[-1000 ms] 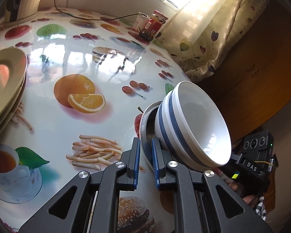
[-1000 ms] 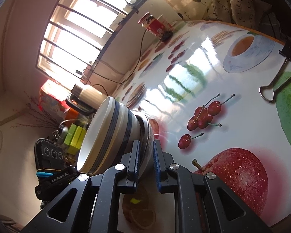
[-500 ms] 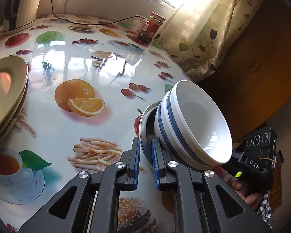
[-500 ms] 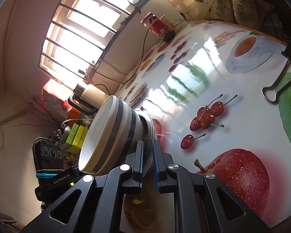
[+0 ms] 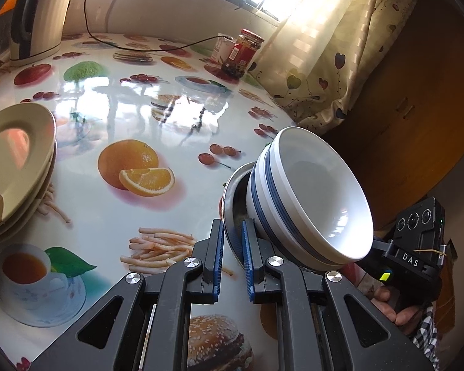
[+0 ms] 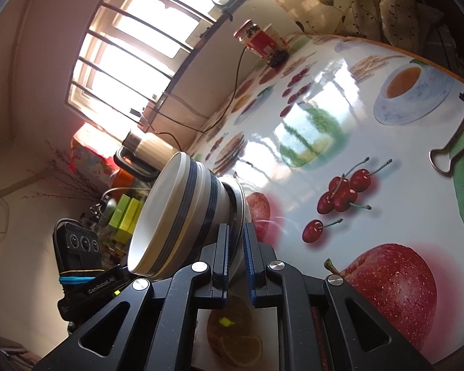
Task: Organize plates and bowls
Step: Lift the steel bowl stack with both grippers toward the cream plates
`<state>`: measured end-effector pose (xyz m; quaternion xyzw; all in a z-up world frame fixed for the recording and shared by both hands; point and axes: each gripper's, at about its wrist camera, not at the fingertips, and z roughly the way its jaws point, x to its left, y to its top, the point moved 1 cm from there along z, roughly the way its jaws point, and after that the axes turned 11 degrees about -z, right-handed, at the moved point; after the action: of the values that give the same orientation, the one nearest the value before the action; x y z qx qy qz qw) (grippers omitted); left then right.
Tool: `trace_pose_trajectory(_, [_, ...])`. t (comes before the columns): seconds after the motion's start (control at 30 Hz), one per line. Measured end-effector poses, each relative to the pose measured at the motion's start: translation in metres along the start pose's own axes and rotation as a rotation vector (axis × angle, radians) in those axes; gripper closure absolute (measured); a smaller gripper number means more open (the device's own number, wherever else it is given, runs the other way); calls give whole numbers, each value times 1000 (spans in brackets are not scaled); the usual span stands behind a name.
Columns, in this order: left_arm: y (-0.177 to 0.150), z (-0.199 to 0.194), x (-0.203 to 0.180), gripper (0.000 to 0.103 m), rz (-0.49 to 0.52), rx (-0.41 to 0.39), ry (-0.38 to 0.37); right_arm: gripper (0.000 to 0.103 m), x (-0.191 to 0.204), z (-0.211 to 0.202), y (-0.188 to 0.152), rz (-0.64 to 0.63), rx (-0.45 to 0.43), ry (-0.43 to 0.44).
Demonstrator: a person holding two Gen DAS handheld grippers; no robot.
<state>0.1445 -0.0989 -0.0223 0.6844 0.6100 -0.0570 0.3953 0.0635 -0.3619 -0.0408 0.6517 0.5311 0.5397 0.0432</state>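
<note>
**Both tools pinch one metal bowl with striped bowls nested in it**

The tabletop, covered in a glossy cloth printed with fruit, fries and burgers, fills most of the left wrist view. At its 9 o'clock edge a stack of beige plates rests on the cloth, well apart from everything held.

At about 4 o'clock in the left wrist view, the white bowls with blue stripes sit nested inside a metal bowl, the whole set tipped on its side with the opening facing 3 o'clock. The left tool has its blue pads pressed onto the metal bowl's rim, one pad on each side of the wall.

In the right wrist view the same set shows at centre, the white bowls with blue stripes opening toward 8 o'clock. The right tool likewise pinches the metal bowl at its rim.

At 12 o'clock on the tabletop stands a red-labelled jar, with a kettle at 11 o'clock. A binder clip lies at 3 o'clock in the right wrist view.
</note>
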Motion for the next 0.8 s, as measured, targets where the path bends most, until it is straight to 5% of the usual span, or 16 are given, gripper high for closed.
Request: trace_pose_trajectory(0.8, [22,-45,21,91,-57,-94,65,92,44,38,25,-68,43,94])
